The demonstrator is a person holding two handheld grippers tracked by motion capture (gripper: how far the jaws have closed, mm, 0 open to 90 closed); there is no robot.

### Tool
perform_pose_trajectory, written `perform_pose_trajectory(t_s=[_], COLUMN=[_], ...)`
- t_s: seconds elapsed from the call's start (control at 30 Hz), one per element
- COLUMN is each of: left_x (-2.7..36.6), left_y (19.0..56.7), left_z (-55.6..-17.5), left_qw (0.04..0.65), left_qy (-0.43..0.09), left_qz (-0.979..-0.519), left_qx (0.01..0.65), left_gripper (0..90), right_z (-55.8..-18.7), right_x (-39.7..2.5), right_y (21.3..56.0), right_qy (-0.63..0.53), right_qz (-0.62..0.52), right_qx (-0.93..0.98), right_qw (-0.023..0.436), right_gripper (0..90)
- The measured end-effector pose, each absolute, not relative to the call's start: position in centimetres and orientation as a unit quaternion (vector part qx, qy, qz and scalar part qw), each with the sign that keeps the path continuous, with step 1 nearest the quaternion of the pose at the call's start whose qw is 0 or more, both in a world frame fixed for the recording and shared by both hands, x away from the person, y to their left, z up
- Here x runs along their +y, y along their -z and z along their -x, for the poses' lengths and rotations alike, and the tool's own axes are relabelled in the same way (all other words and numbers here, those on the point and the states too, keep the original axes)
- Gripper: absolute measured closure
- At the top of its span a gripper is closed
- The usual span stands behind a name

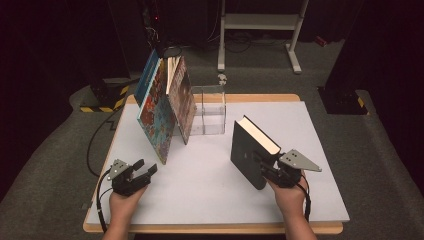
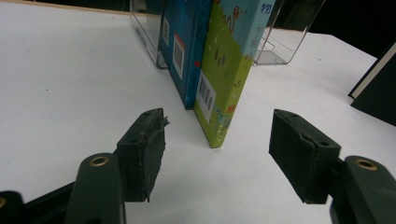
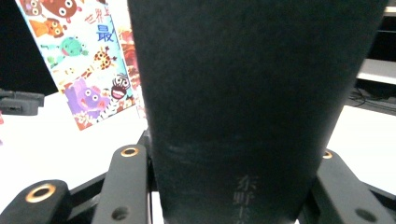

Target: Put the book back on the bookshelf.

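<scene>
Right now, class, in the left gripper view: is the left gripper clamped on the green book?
No: the left gripper stands open, its jaws apart on either side of the green book without touching it.

We see leaning books (image 1: 165,107) left on the surface (image 1: 210,190), a stand (image 1: 209,110) beside them, another book (image 1: 252,152) right.

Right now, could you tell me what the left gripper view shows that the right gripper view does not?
Left gripper view alone: open jaws of the left gripper with nothing between them, the barcoded backs of a blue book and a green book, and the clear stand.

Right gripper view alone: the right gripper shut on the dark book, and a cartoon animal cover.

Both: the white table.
</scene>
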State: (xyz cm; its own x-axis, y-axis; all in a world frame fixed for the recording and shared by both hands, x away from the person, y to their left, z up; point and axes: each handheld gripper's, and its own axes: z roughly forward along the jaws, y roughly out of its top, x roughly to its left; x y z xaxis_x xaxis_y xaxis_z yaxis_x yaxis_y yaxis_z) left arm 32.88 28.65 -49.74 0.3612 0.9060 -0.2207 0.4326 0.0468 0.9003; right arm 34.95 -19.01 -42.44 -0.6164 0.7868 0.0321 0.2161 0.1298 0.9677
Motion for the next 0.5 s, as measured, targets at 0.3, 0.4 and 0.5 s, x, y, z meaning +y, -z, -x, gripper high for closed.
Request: perform_pose_trajectory(t_s=[0.3, 0.4, 0.5], left_x=[28.57, 28.62, 28.64], left_y=[49.86, 49.91, 49.87], left_z=[-33.04, -33.13, -33.11], left_qw=[0.509, 0.510, 0.512], left_qy=[-0.228, -0.224, -0.222], left_qz=[-0.652, -0.653, -0.654], left_qx=[0.514, 0.513, 0.511], left_gripper=[36.2, 36.1, 36.1], right_z=[-34.33, -34.30, -34.37], right_x=[-18.58, -18.58, -18.49], right_y=[42.54, 42.52, 42.11], right_qy=[-0.553, -0.551, -0.551], right_qz=[-0.372, -0.368, -0.368], right_qx=[0.702, 0.704, 0.704], right_qw=[0.251, 0.255, 0.258], right_gripper=[49.8, 48.6, 46.7])
